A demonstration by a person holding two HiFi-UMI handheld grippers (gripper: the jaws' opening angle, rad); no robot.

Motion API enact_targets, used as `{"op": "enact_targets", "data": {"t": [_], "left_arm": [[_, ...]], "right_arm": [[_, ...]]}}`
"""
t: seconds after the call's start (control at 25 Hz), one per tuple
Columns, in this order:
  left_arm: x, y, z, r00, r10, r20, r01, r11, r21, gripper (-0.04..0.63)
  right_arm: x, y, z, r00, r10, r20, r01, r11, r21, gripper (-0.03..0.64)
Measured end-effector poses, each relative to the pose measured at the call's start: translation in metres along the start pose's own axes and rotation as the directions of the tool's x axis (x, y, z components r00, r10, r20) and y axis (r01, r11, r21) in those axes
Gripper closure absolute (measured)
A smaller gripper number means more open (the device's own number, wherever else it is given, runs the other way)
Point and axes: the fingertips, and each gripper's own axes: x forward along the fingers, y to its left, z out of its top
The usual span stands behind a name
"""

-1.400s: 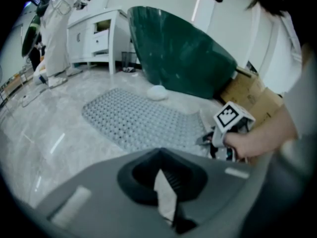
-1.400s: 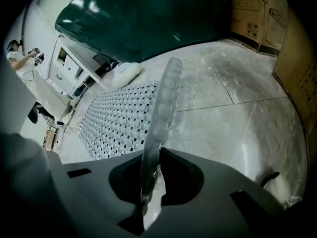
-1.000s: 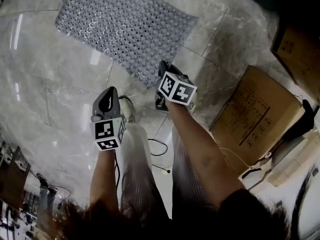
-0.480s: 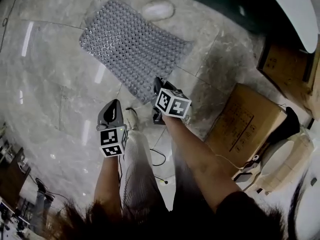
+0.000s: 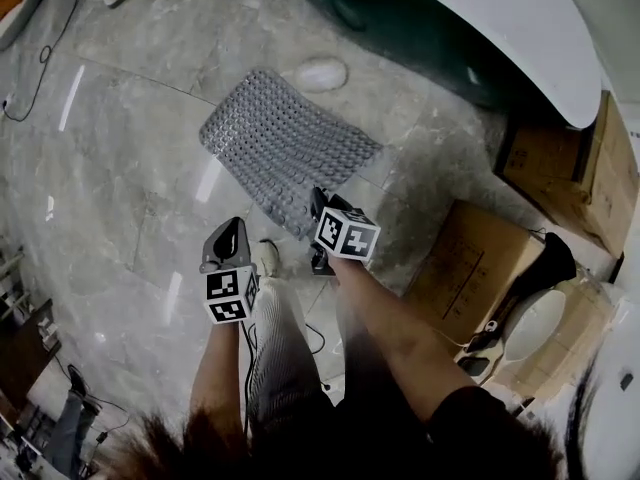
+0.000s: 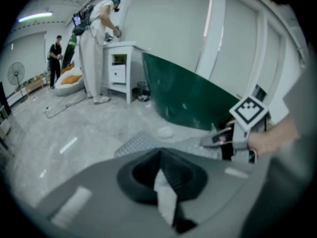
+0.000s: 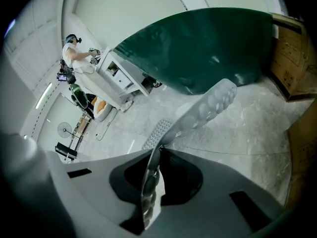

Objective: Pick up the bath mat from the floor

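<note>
Bath mat (image 5: 285, 148), grey and covered in rows of small round studs, is spread on the marble floor (image 5: 120, 188) ahead of the person, slanting from a pale oval object (image 5: 320, 73) at its far end down toward the right gripper (image 5: 320, 208). That gripper has its jaws clamped on the mat's near edge. In the right gripper view the thin, translucent, bumpy sheet runs straight through the closed jaws and rises up and to the right, while the far part of the mat lies flat on the floor beyond. The left gripper (image 5: 230, 230) hangs to the left of the mat's near end, apart from it and beside a white shoe (image 5: 265, 258). In the left gripper view its jaws stand together with none of the mat between them; a pale sliver shows in the dark recess behind them, and I cannot tell what it is. Both grippers point steeply downward, each with its marker cube facing the head camera. A dark green bathtub (image 5: 400, 28) with a white rim stands just past the mat. Cardboard boxes (image 5: 480, 268) sit on the floor to the right. In the left gripper view a white cabinet (image 6: 119, 68) stands against the far wall, with a person (image 6: 96, 38) standing at it.
</note>
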Motion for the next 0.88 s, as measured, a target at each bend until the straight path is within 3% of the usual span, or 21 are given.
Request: {"op": "enact_targets", "data": {"t": [0.56,0.88], "left_arm": [[-0.075,-0.015,0.081,0.997,0.003,0.083,0.004,0.996,-0.090,0.589],[-0.114,-0.031,0.110,0.990,-0.012,0.141,0.027,0.994,-0.102,0.589]], "right_arm": [[-0.085,0.065,0.049,0.996,0.090,-0.007,-0.090,0.992,-0.086,0.604],[-0.132,0.101,0.069,0.988,0.153,0.014,-0.150,0.979,-0.136,0.604]]}}
